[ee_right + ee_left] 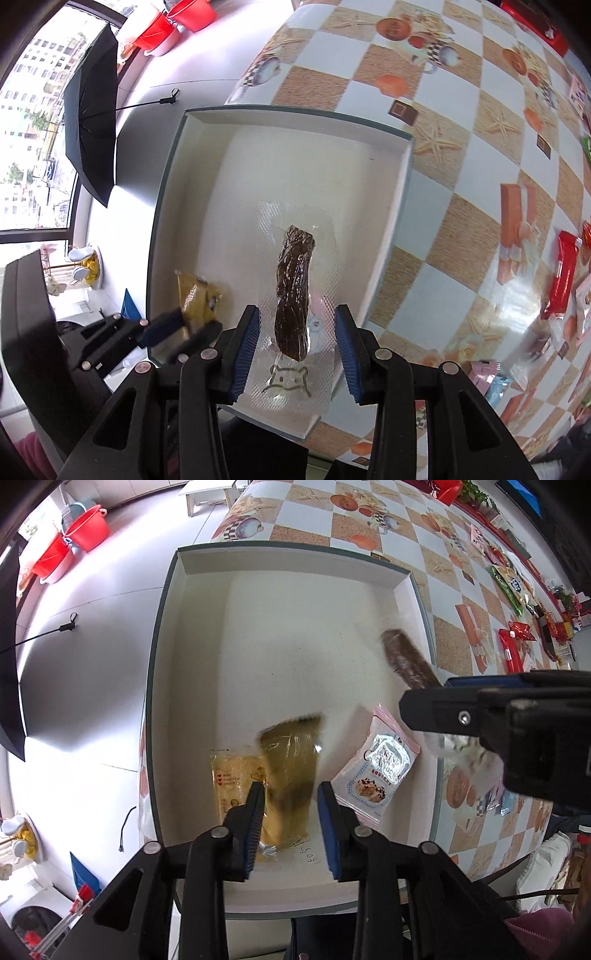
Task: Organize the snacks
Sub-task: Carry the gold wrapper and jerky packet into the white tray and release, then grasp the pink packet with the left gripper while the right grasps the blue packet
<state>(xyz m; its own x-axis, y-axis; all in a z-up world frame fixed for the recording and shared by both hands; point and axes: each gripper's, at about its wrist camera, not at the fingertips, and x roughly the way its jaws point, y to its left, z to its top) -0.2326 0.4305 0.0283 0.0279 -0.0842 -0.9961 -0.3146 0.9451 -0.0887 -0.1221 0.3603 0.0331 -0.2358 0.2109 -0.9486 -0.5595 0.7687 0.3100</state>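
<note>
Where the white shallow box [399, 206] sits on the checkered tablecloth [461, 155], 1 long brown vacuum-sealed snack [293, 291] hangs above it, long axis toward its far wall, between the wide-spread right gripper [297, 345] fingers. Left gripper [290, 825] parted around a blurred olive glossy packet [291, 764]; pink foil packet [376, 771] inside, near corner.

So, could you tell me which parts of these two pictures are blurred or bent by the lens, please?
Left wrist view: the olive snack packet between the open left gripper fingers is motion-smeared, as is the brown packet; the white box rim bows from fisheye distortion. Right wrist view: the brown packet is fairly sharp, but the left gripper at the edge is blurred, and the window is overexposed.
</note>
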